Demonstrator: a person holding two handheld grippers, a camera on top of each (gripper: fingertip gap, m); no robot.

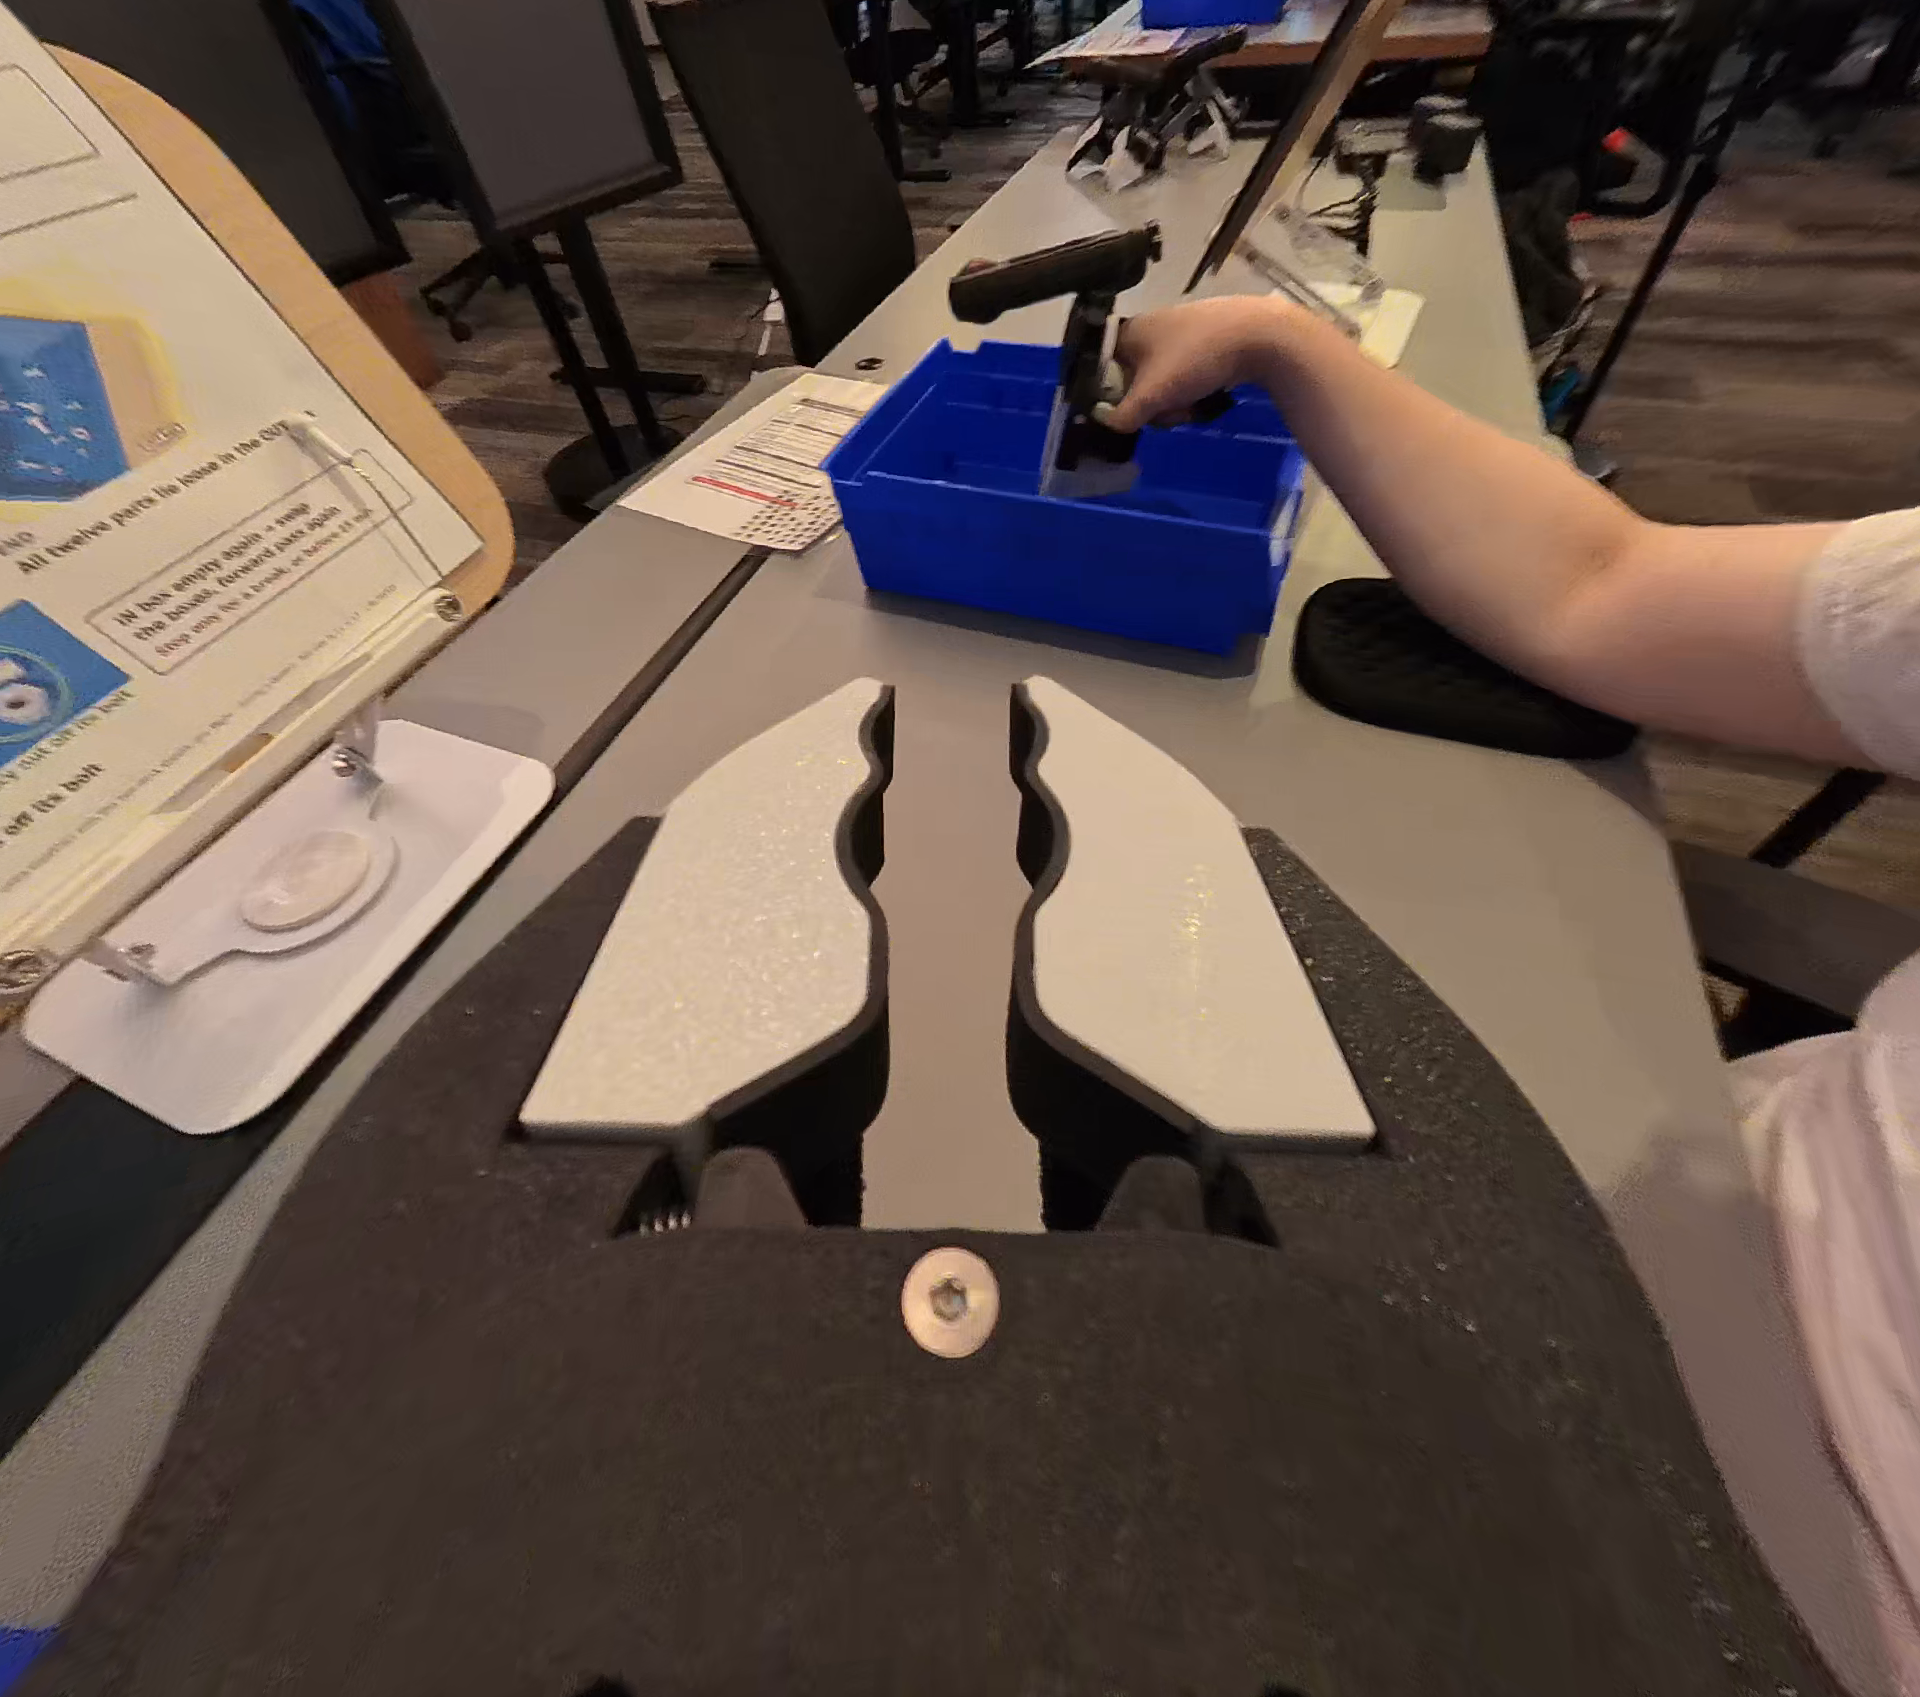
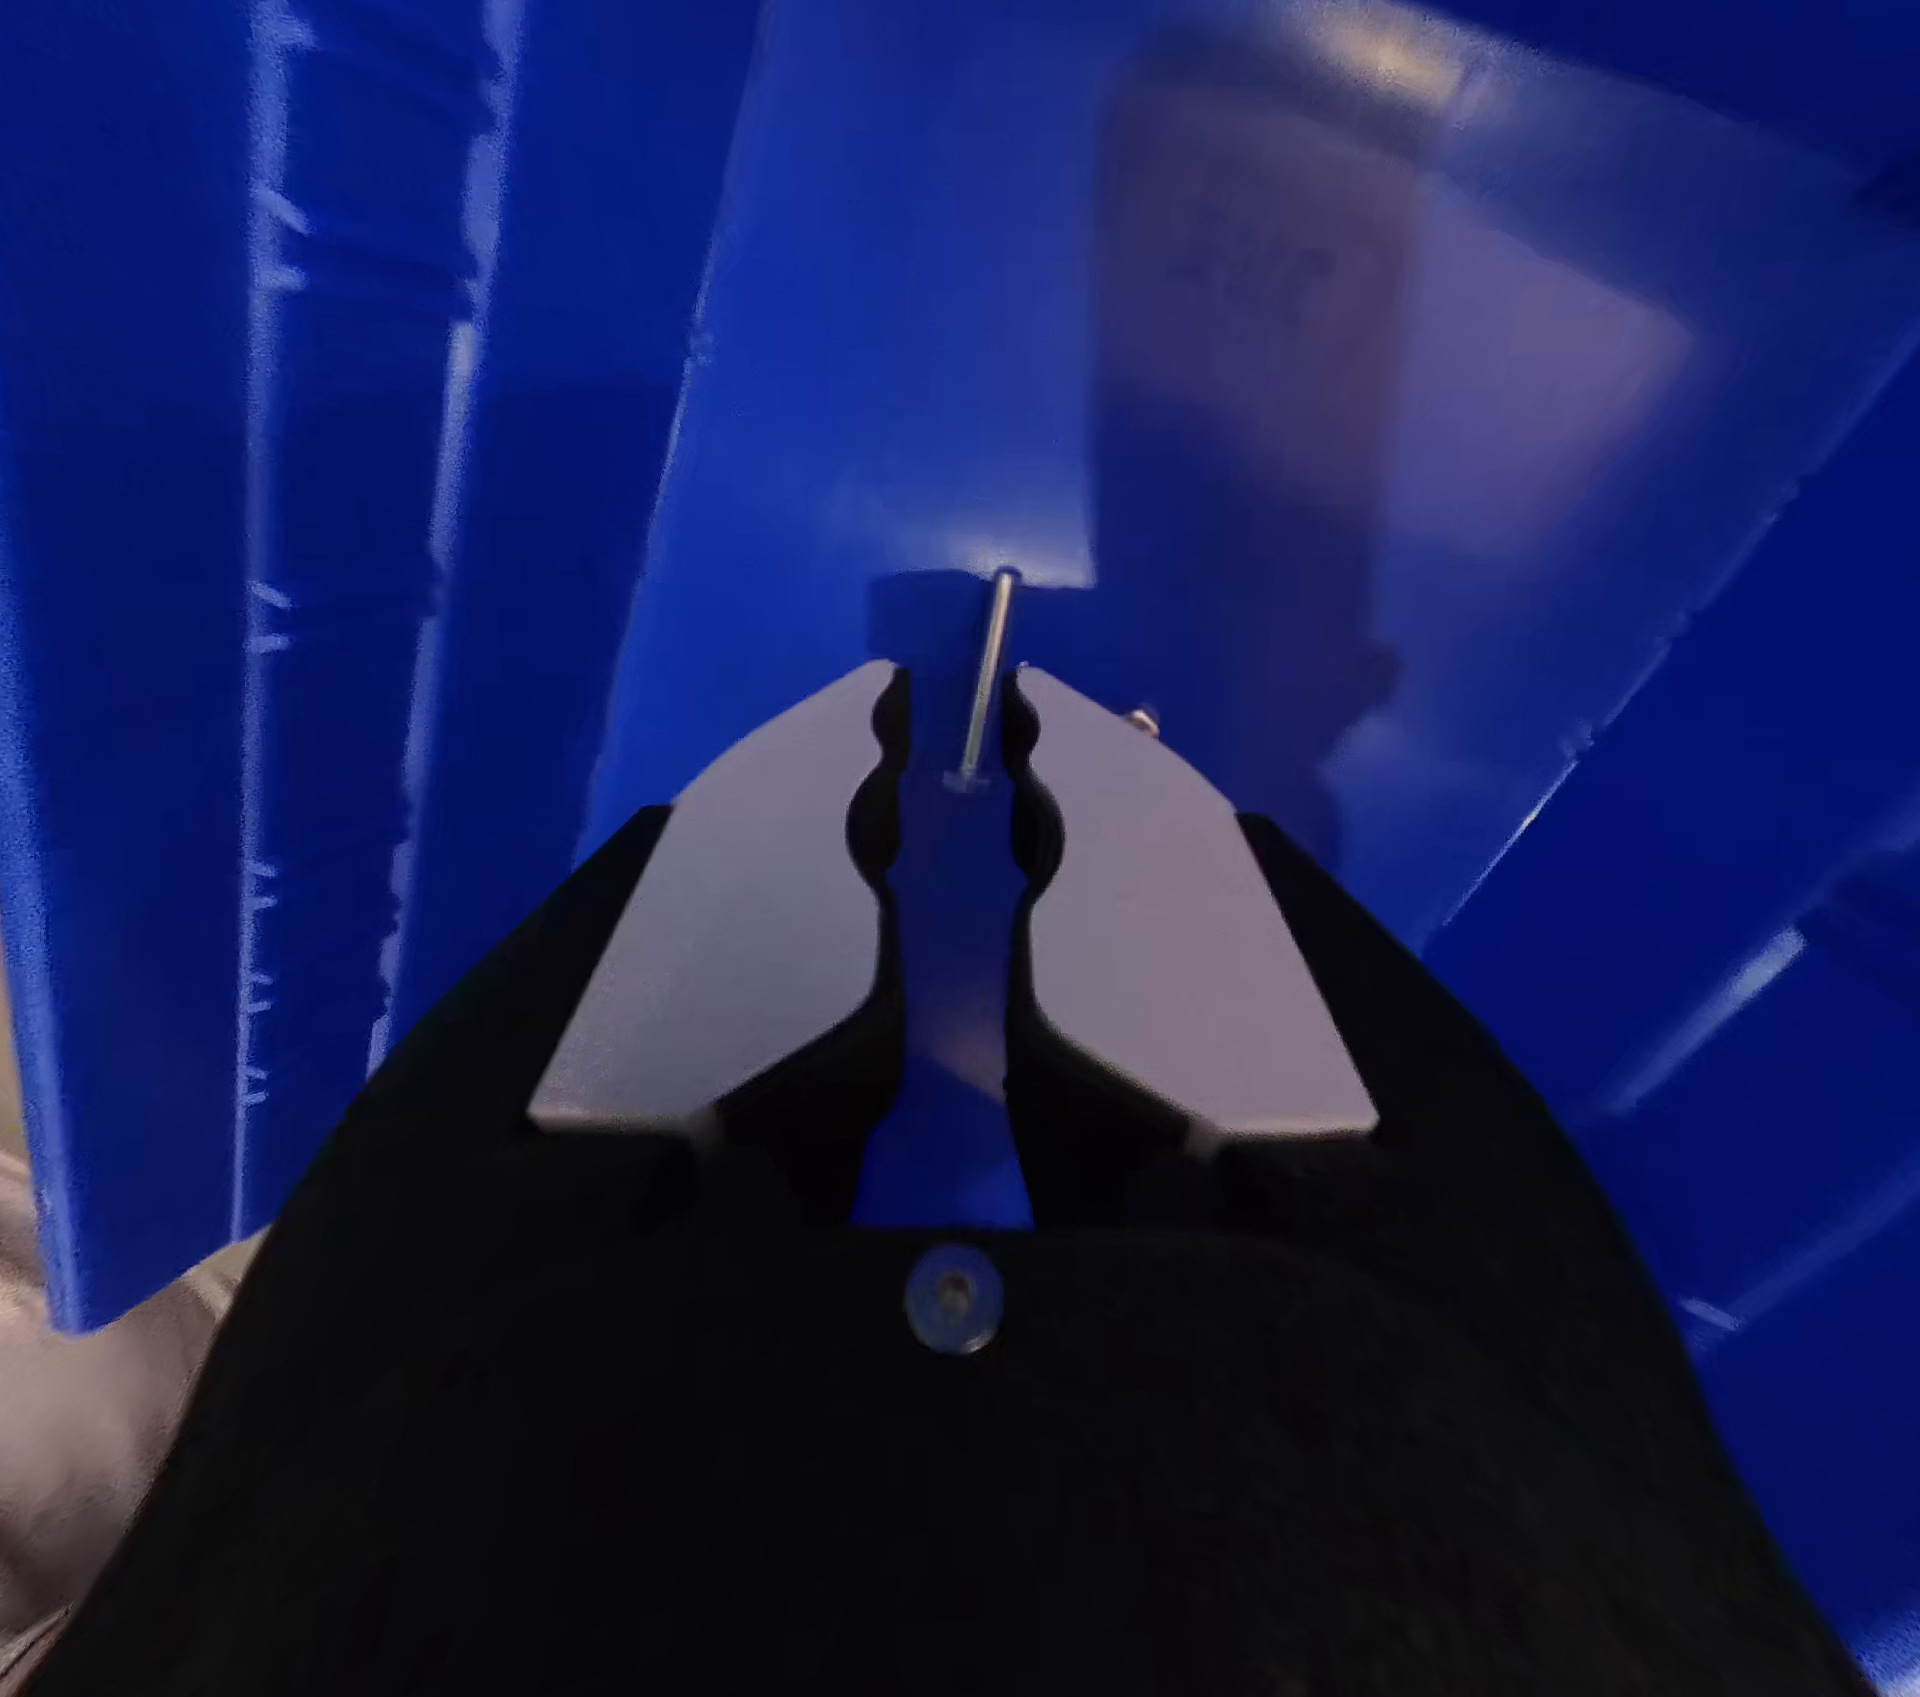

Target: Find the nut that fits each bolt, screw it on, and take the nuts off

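Note:
A blue divided bin stands on the grey table. My left gripper is open and empty, low over the table short of the bin. My right gripper, held by a hand, points down into the bin. In the right wrist view it is open close above the bin floor. A thin silver bolt lies on the floor between the fingertips, close to the right finger. A small metal part peeks out beside that finger. No nuts can be made out.
An instruction sheet on a wooden stand with a white base is at the left. A printed sheet lies left of the bin. A black pad sits under the forearm. A black chair stands behind the table. Spacing between my two grippers at the tips: around 45 cm.

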